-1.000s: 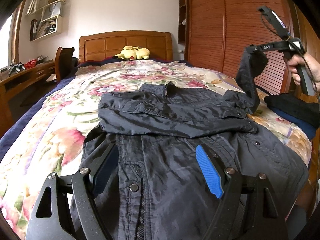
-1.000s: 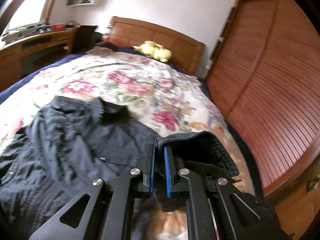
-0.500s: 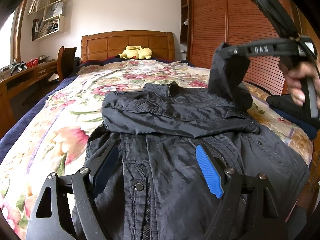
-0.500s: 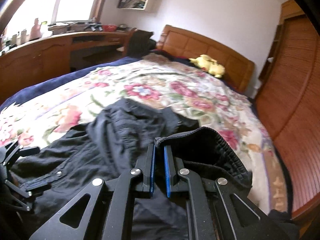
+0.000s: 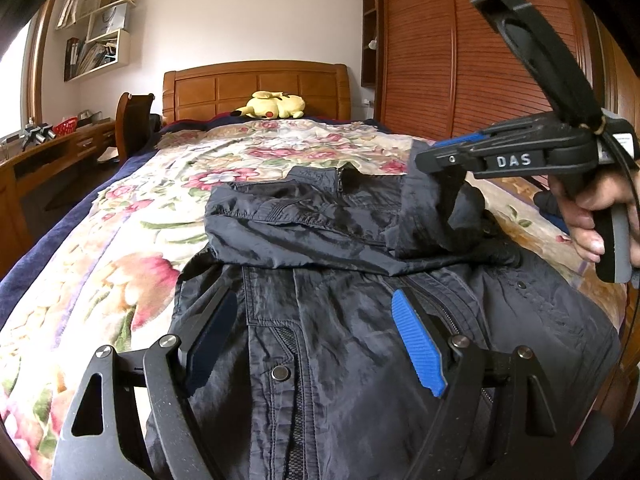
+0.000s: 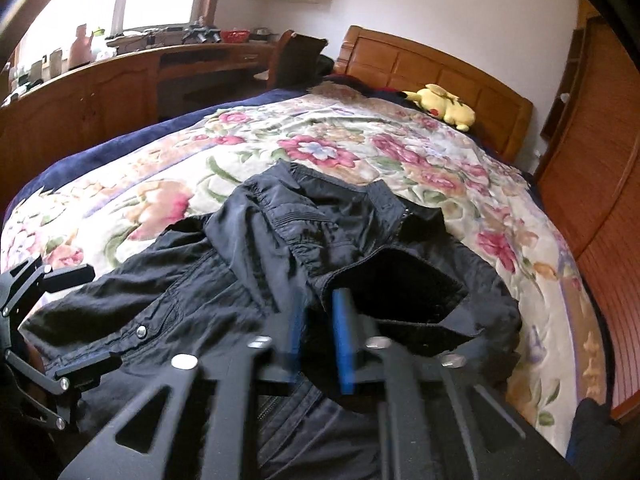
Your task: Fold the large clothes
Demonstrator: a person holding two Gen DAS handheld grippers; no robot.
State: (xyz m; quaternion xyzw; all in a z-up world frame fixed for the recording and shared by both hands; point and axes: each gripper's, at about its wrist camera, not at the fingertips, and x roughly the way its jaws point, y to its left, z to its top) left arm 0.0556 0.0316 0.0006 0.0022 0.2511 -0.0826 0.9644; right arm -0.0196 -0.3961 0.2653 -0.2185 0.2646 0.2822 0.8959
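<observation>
Centrally, a dark jacket (image 5: 360,280) is laid flat on a bed covered by a floral bedspread (image 5: 120,240), its collar toward the wooden headboard (image 5: 256,88) at 12 o'clock in the left wrist view. One sleeve has been folded across the chest, and its cuff (image 6: 396,284) lies just ahead of the right gripper (image 6: 320,336).

The left gripper (image 5: 316,340) is held low over the jacket's front with its jaws spread wide and nothing between them; the blue pads (image 5: 418,344) are seen at 5 and 7 o'clock, and whether the fingers touch the cloth cannot be told. The gripper's base is cut off by the lower edge.

The right gripper's jaws are opening, a narrow gap showing between the blue pads (both smeared by motion blur in the right wrist view). The cuff appears to lie just clear of them, though the blur makes contact hard to judge. In the left wrist view this gripper is seen at 3 o'clock, gripped by a hand (image 5: 596,216) partly cut off by the frame; its tips are hidden behind the dark sleeve cloth.

A yellow plush toy (image 5: 272,106) rests by the headboard. Slatted wardrobe doors (image 5: 460,60) fill the area from 1 to 3 o'clock, and a desk (image 6: 120,80) stands at 10 o'clock in the right wrist view, its clutter too small to identify.
</observation>
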